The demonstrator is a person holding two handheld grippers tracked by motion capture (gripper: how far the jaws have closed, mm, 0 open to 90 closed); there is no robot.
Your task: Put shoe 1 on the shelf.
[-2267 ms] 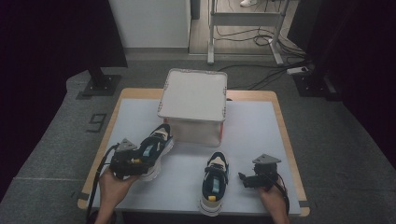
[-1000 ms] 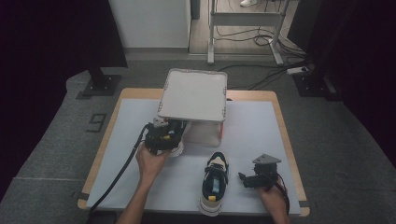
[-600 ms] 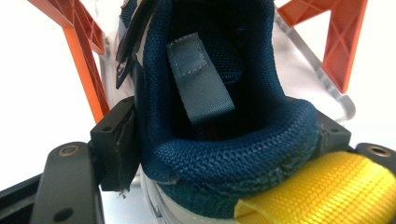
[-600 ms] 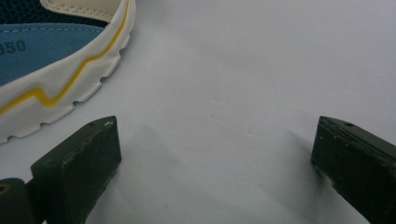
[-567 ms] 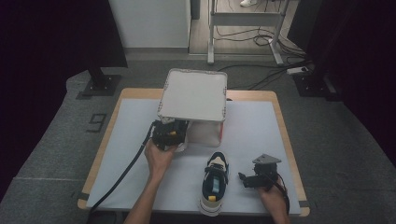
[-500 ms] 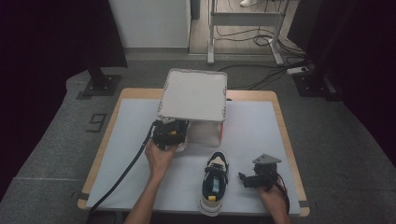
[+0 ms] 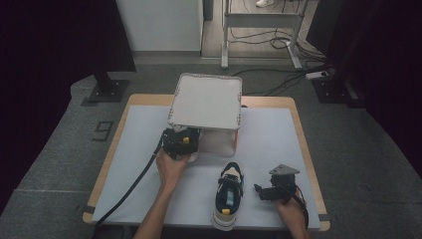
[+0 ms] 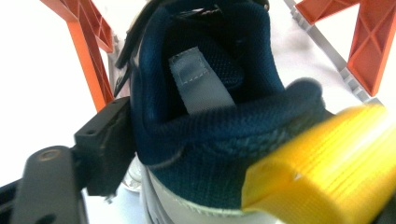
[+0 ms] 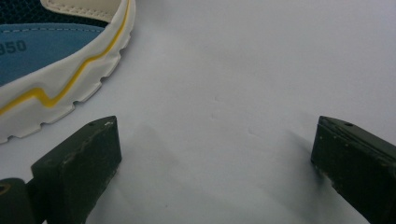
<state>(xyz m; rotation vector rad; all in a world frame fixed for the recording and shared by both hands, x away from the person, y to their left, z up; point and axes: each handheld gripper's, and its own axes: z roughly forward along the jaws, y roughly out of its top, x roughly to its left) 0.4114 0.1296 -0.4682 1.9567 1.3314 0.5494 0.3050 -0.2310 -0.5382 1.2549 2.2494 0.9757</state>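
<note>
Sneaker [image 8: 205,116] sits heel-first at twelve o'clock between our left gripper's [image 7: 180,142] just-widened jaws by the white bin [image 7: 206,102], while our right gripper [image 7: 272,191], open and empty, has its mate [image 7: 228,194] at nine o'clock.

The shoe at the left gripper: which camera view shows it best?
The left gripper view shows the shoe best: its dark blue collar, grey tongue tab and yellow heel loop appear close between the fingers. In the high view, the left gripper covers most of it beside the box.

High view above the table [image 7: 268,124]; two close jaw-level views; second shoe [image 7: 228,194] [image 9: 60,60] shared.
</note>
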